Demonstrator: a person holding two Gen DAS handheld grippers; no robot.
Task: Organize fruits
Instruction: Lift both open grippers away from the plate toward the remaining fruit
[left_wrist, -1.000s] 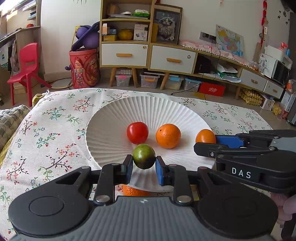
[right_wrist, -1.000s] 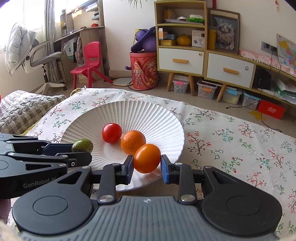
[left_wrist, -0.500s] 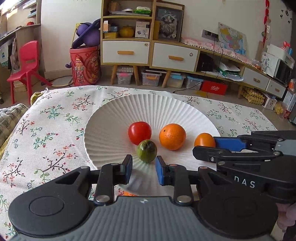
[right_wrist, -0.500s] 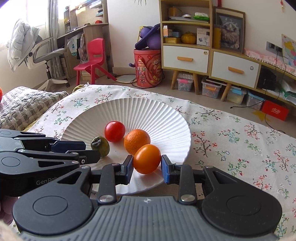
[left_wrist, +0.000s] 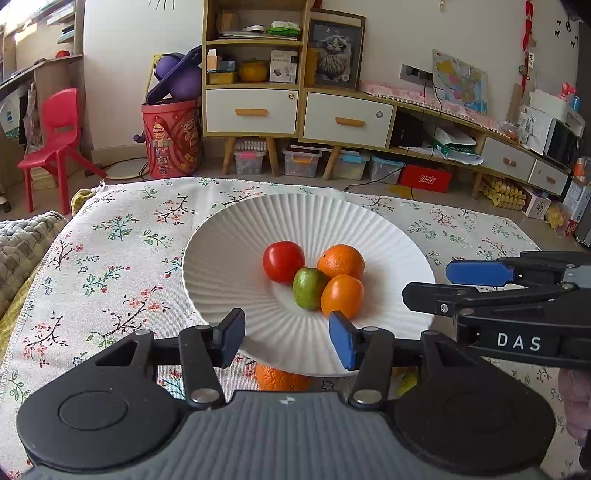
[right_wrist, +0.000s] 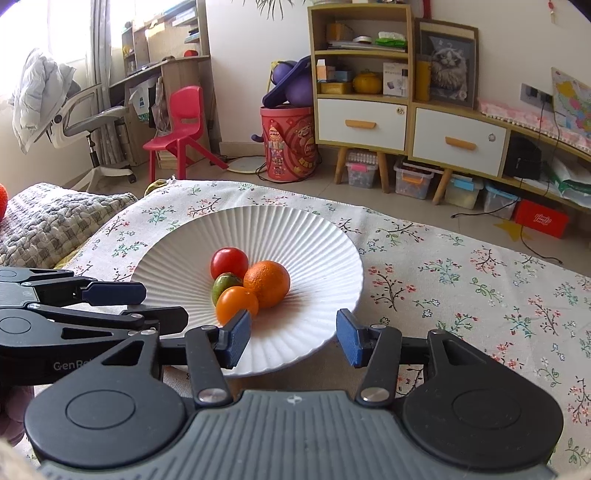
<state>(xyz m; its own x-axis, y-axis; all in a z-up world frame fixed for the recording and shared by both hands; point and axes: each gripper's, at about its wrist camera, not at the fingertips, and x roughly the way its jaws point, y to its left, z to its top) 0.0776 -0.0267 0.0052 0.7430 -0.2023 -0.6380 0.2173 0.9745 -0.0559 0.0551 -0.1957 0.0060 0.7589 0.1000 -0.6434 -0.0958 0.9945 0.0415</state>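
Fruit sits clustered in the middle of the ribbed white round plate (left_wrist: 229, 254): a red tomato (left_wrist: 283, 261), a rough-skinned orange (left_wrist: 340, 260), a small green lime (left_wrist: 308, 288) and a smooth orange tangerine (left_wrist: 342, 295), all touching. The left claw (left_wrist: 287, 339) hovers released at the plate's near rim; the right claw (right_wrist: 293, 338) likewise gapes empty there. Another orange fruit (left_wrist: 280, 377) peeks from under the plate's near edge on the floral-clothed surface (left_wrist: 110, 258).
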